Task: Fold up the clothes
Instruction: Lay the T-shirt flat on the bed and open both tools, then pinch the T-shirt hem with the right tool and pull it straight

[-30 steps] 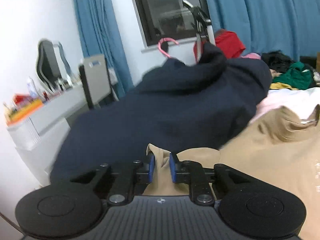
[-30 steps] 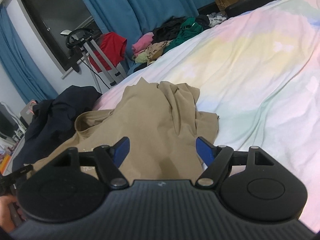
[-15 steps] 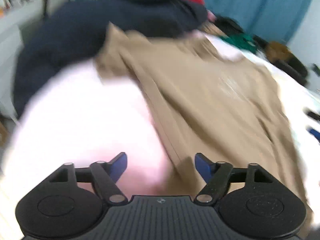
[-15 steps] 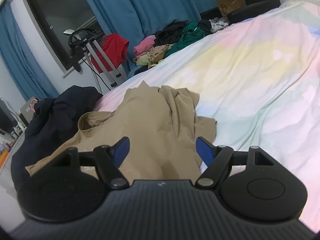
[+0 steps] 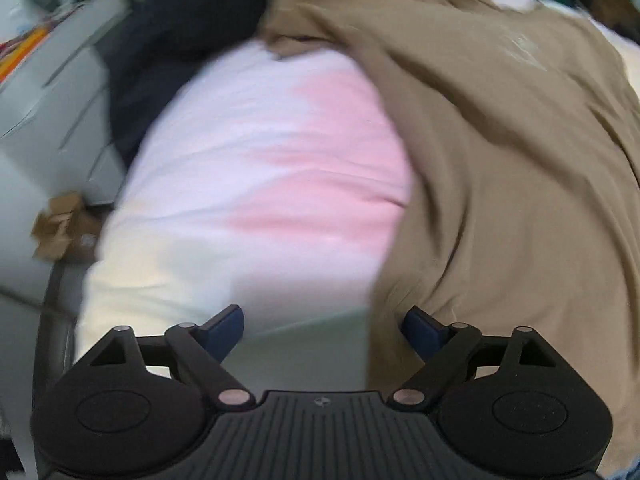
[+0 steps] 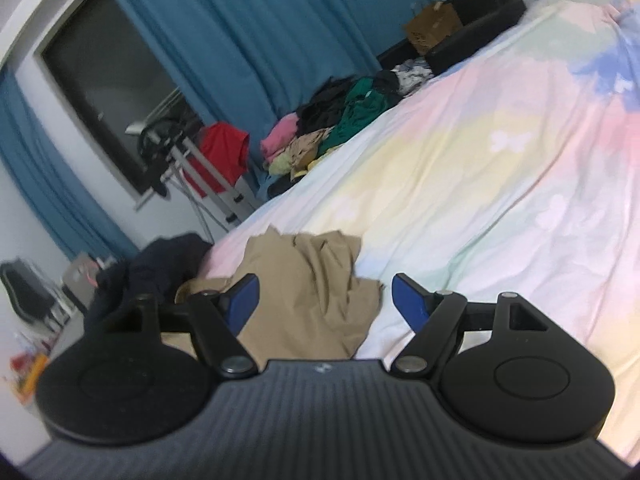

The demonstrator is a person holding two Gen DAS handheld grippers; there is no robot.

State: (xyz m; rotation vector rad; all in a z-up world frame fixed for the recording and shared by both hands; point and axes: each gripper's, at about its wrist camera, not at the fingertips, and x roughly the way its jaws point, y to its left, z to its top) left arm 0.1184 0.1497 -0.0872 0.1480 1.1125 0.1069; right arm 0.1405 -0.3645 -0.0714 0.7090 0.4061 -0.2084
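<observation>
A tan shirt (image 5: 500,168) lies spread on the pastel bed sheet (image 5: 256,168), filling the right of the blurred left wrist view. My left gripper (image 5: 322,326) is open and empty above the bed, its right finger over the shirt's near edge. In the right wrist view the same tan shirt (image 6: 316,280) lies rumpled on the bed sheet (image 6: 500,184). My right gripper (image 6: 324,298) is open and empty, held above the shirt.
A dark navy garment (image 6: 160,268) lies at the bed's far corner, also seen in the left wrist view (image 5: 188,20). A pile of clothes (image 6: 340,120), a red garment on a rack (image 6: 220,152), blue curtains and a cardboard box (image 5: 64,226) stand beside the bed.
My left gripper let go of the tan shirt, opened, and swung to look down on the bed. My right gripper stayed open and rose and tilted.
</observation>
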